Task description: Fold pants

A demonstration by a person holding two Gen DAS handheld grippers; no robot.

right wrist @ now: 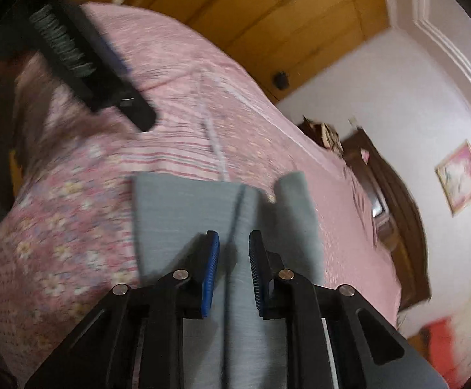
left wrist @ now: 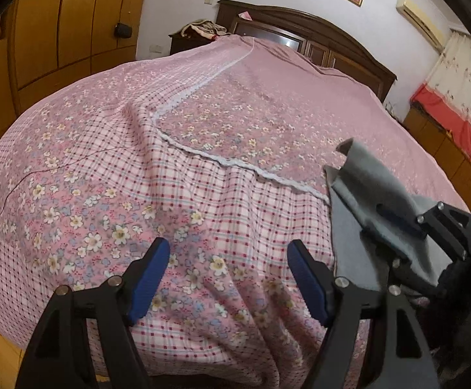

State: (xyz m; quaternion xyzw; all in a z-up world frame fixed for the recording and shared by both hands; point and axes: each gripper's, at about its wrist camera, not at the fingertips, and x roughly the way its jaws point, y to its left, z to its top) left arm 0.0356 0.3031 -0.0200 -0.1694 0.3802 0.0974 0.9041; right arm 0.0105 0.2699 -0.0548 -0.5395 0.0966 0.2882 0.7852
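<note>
left gripper (left wrist: 229, 278): jaws wide apart, nothing between them | right gripper (right wrist: 234, 272): rolled sideways, jaws narrowed, fabric between its 2 blue pads (right wrist: 211, 275)

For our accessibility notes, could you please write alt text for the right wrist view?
The right gripper is closing on a fold of the grey pants, which lie on a bed with a pink flowered bedspread. The left gripper shows blurred at the upper left, and a wooden wardrobe stands behind.
</note>
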